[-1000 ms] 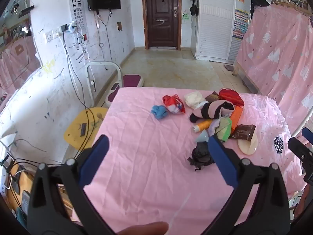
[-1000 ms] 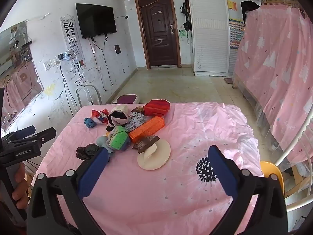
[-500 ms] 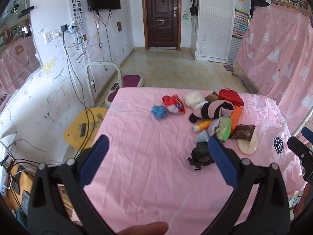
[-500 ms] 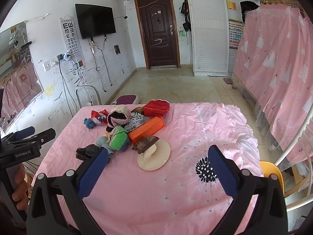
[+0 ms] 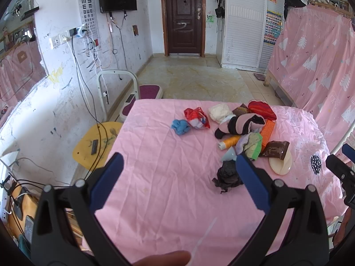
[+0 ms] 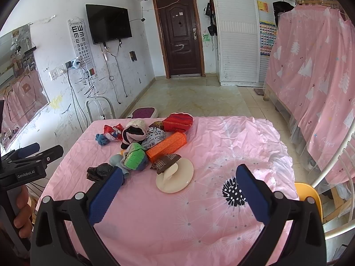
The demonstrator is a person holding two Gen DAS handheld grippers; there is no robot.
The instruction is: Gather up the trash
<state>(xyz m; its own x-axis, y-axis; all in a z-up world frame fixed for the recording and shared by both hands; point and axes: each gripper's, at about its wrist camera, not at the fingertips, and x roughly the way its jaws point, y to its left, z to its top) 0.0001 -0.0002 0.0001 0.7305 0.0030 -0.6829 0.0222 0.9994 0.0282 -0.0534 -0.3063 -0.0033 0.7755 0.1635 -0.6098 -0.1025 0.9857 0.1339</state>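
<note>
A heap of trash lies on the pink-covered table point(image 5: 159, 177): a crumpled black bag point(image 5: 227, 176) point(image 6: 98, 171), a red wrapper point(image 5: 196, 118), a blue wad point(image 5: 180, 126), an orange box point(image 6: 167, 147), a brown wrapper point(image 6: 166, 161) on a cream disc point(image 6: 175, 177), and a green-and-grey bundle point(image 6: 134, 158). My left gripper point(image 5: 178, 166) is open and empty, above the table's near left part, with the black bag by its right finger. My right gripper point(image 6: 178, 178) is open and empty, above the near edge, facing the cream disc.
A yellow stool point(image 5: 95, 143) with cables stands left of the table, and a white frame point(image 5: 117, 88) stands behind it. A yellow chair point(image 6: 308, 196) and a white metal rail point(image 6: 332, 166) stand at the table's right. A pink curtain point(image 6: 315, 73) hangs further right.
</note>
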